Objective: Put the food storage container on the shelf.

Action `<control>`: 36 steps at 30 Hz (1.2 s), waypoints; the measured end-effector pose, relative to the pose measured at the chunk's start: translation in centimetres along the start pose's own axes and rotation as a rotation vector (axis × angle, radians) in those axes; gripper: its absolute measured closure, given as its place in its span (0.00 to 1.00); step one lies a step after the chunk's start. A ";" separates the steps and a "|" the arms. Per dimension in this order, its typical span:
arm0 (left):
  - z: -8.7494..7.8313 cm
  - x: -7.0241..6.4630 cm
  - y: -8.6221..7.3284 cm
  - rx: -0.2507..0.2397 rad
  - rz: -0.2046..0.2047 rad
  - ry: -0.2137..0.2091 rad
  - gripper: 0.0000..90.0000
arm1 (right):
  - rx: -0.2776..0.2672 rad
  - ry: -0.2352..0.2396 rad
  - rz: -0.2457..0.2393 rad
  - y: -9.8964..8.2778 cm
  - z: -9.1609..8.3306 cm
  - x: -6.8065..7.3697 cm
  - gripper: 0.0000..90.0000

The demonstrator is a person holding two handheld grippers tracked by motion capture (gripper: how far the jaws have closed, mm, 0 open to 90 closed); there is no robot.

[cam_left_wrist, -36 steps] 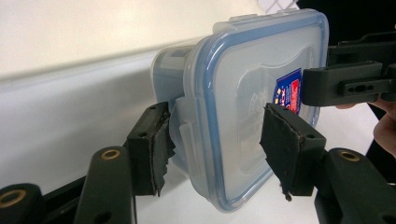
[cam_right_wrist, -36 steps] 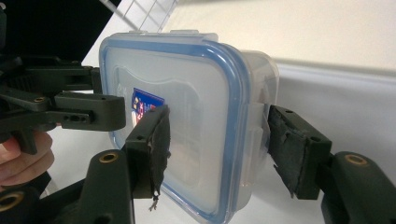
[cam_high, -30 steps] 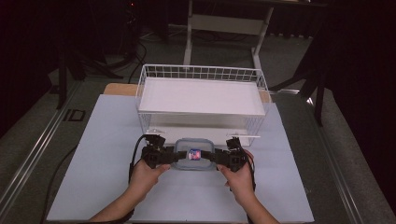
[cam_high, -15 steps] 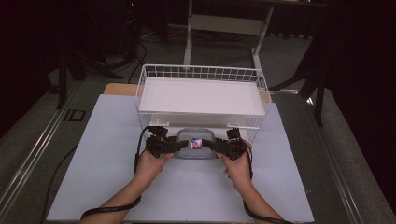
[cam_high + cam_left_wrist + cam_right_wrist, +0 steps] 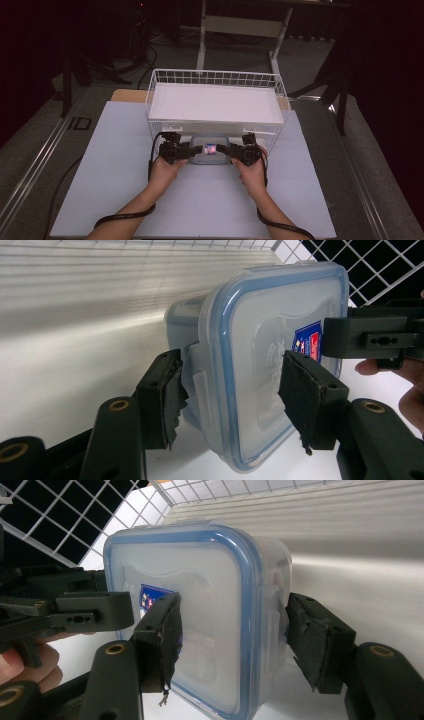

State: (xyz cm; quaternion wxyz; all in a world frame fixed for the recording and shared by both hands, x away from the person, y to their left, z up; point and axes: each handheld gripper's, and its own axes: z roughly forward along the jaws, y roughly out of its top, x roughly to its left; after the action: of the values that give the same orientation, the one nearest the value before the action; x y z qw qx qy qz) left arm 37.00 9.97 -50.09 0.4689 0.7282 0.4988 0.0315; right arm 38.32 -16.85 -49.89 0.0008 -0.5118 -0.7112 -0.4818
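Note:
A clear plastic food container (image 5: 210,150) with a blue-rimmed lid and a small red-blue sticker hangs between both grippers, just in front of the white wire basket (image 5: 215,73). My left gripper (image 5: 189,150) holds its left end and my right gripper (image 5: 231,150) its right end. In the left gripper view the pads (image 5: 165,395) press the container (image 5: 260,340) on lid and underside, at the side clip. The right gripper view shows its own jaws clamping the container (image 5: 200,605) the same way, with the left gripper (image 5: 75,612) beyond.
The basket has a flat white board (image 5: 215,102) lying across it and stands at the far middle of the pale sheet-covered table (image 5: 115,165). Its front wire wall (image 5: 270,135) is right behind the container. Cables trail from both grippers toward the person.
Both hands have carried the container away from the person, toward the basket's front wall, and a little lower. The grips look unchanged.

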 end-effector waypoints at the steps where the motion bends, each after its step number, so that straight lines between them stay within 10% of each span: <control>1: 0.0 0.0 0.0 0.000 0.000 0.000 0.49 | 0.000 0.000 0.000 0.0 0.0 0.0 0.45; 16: 1.0 1.1 0.3 -0.059 0.009 -0.026 0.49 | -0.048 0.004 0.017 0.2 0.8 -1.1 0.44; 17: 1.2 1.6 0.4 -0.070 0.071 -0.056 0.49 | -0.053 0.008 0.016 0.2 0.8 -1.2 0.44; 19: 1.2 1.3 0.2 -0.086 0.004 -0.029 0.48 | -0.055 0.006 0.026 0.2 1.0 -1.3 0.43; 26: 1.9 1.2 0.4 -0.129 0.093 0.026 0.43 | -0.069 -0.010 0.036 0.1 1.6 -1.3 0.37; 36: 2.1 1.2 0.9 -0.118 0.099 0.086 0.41 | -0.071 -0.092 -0.083 0.5 1.7 0.0 0.40</control>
State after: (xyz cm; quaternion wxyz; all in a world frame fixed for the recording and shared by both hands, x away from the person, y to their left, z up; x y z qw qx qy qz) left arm 39.32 9.40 -51.12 0.4872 0.7209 0.4792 0.1151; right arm 39.49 -15.66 -50.45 -0.0698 -0.5033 -0.7136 -0.4823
